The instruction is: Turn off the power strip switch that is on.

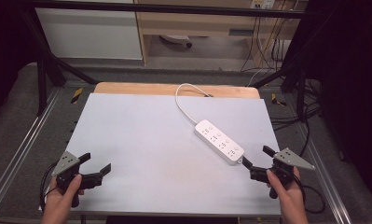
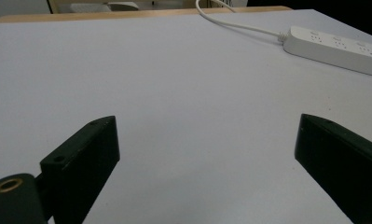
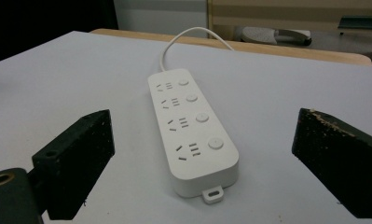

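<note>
A white power strip (image 1: pixel 219 141) with several sockets and round switches lies diagonally on the right half of the pale table top (image 1: pixel 141 140). Its white cable (image 1: pixel 183 100) curves off toward the far edge. My right gripper (image 1: pixel 257 157) is open just short of the strip's near end, and the strip (image 3: pixel 193 133) lies between and ahead of its jaws, untouched. At the near left corner my left gripper (image 1: pixel 96 162) is open over bare table, with the strip (image 2: pixel 335 49) far off to its right.
A wooden board edge (image 1: pixel 174 88) runs along the far side of the table. Black frame bars (image 1: pixel 48 70) stand at both sides, and loose cables (image 1: pixel 286 123) lie on the floor to the right.
</note>
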Action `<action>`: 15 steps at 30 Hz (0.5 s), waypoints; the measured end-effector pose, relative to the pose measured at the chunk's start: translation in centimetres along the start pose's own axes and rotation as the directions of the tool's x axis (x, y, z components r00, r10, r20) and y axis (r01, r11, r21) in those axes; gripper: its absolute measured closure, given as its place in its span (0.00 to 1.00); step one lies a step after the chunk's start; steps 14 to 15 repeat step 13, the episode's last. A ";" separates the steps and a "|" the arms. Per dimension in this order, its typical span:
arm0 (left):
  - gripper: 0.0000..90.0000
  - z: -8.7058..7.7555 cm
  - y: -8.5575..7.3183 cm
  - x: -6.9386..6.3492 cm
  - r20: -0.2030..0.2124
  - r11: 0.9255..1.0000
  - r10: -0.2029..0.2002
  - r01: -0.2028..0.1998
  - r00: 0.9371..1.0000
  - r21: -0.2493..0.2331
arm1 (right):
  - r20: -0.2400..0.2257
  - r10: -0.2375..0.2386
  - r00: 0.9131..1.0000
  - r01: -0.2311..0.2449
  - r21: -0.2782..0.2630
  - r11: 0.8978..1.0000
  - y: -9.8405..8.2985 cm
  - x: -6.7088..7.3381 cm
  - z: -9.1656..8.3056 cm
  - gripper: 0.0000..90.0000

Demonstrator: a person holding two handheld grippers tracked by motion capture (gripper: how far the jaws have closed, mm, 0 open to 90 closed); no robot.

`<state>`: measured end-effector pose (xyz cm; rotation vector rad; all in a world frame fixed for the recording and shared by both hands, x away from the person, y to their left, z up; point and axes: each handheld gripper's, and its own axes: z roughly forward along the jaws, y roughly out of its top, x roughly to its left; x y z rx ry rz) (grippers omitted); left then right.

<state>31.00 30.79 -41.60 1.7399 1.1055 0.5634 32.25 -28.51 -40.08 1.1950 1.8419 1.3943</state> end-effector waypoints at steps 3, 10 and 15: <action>0.07 -0.4 -0.2 -0.1 0.004 1.000 -0.001 0.001 1.000 0.000 | -0.006 0.006 1.000 -0.006 0.015 1.000 -0.8 0.1 0.3 0.06; 0.07 -0.3 -0.2 -0.1 0.007 1.000 -0.003 0.003 1.000 -0.001 | -0.030 -0.007 1.000 0.011 0.121 0.993 -2.9 0.8 2.3 0.06; 0.07 -0.2 -0.2 -0.2 0.008 1.000 -0.002 0.002 1.000 -0.003 | 0.018 -0.052 0.998 0.048 0.201 0.978 -3.2 0.9 3.1 0.06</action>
